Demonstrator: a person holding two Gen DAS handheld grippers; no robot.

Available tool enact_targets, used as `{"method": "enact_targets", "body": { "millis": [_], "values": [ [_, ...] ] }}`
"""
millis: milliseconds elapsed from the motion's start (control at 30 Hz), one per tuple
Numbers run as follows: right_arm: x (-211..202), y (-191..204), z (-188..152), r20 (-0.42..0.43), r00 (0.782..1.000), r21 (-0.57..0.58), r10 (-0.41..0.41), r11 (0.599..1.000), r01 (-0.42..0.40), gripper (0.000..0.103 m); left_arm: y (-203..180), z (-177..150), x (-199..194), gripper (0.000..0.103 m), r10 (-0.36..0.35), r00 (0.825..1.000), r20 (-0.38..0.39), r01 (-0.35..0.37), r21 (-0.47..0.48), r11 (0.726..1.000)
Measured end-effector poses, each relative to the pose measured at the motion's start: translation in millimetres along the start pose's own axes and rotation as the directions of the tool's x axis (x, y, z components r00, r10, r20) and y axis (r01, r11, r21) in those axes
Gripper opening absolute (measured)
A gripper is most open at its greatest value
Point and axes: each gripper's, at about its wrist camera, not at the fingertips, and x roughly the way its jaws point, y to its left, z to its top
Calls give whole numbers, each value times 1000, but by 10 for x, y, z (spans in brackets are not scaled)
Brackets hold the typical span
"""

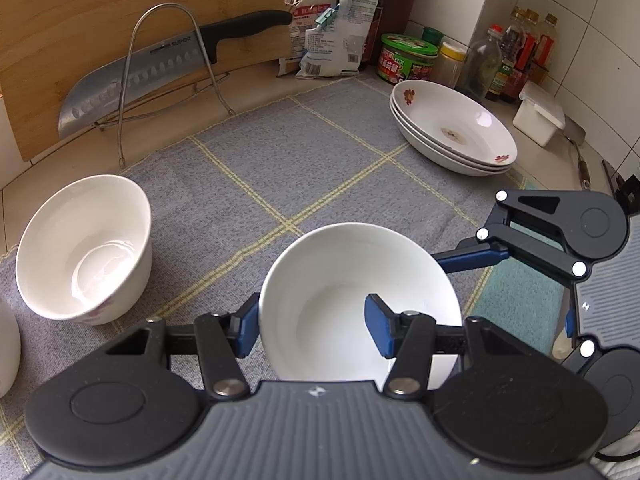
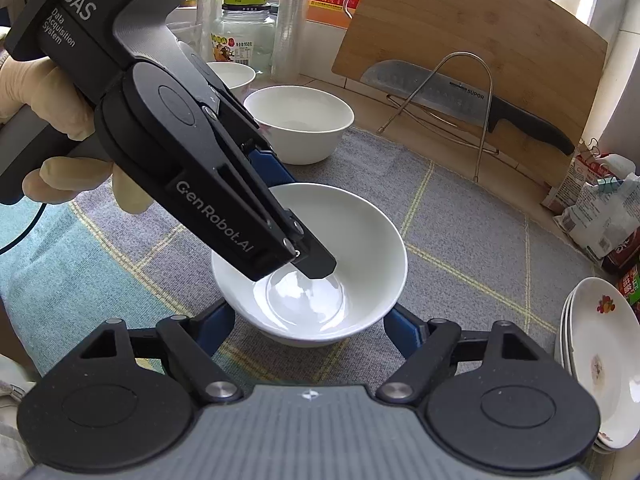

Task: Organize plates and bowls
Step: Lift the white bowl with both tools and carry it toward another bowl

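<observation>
A white bowl (image 1: 344, 280) (image 2: 344, 240) sits on the grey checked mat. My left gripper (image 1: 312, 326) straddles its near rim, one finger (image 1: 380, 330) inside the bowl and one (image 1: 246, 326) outside, jaws a little apart from the wall. In the right wrist view the left gripper (image 2: 304, 248) reaches into the bowl from the upper left. My right gripper (image 2: 310, 326) is open, its fingers either side of the bowl's base; it also shows at right in the left wrist view (image 1: 492, 252). A second white bowl (image 1: 84, 248) (image 2: 300, 120) stands further left.
A stack of flowered plates (image 1: 456, 132) (image 2: 600, 364) sits at the mat's right. A cleaver (image 1: 132, 80) leans in a wire rack against a wooden board (image 1: 80, 12). Bottles, jars and bags (image 1: 340, 32) line the back wall. Another bowl (image 2: 232, 74) stands behind.
</observation>
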Motion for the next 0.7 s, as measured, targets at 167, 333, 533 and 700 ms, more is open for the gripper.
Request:
{"method": "enact_targets", "body": {
  "millis": [167, 333, 533, 700],
  "values": [
    [53, -29, -5, -9, 1000, 14, 9, 1000, -9, 85, -6, 6, 28, 54, 2, 1000, -1, -2, -5, 1000],
    [69, -44, -7, -10, 1000, 28, 18, 999, -17, 89, -25, -2, 19, 74, 2, 1000, 16, -2, 4, 1000],
    [8, -52, 16, 32, 999, 33, 12, 999, -13, 103, -32, -18, -74, 84, 30, 998, 62, -30, 6, 1000],
    [5, -38, -4, 28, 1000, 35, 13, 999, -14, 103, -24, -83, -200, 93, 69, 992, 107, -67, -17, 998]
  ]
}}
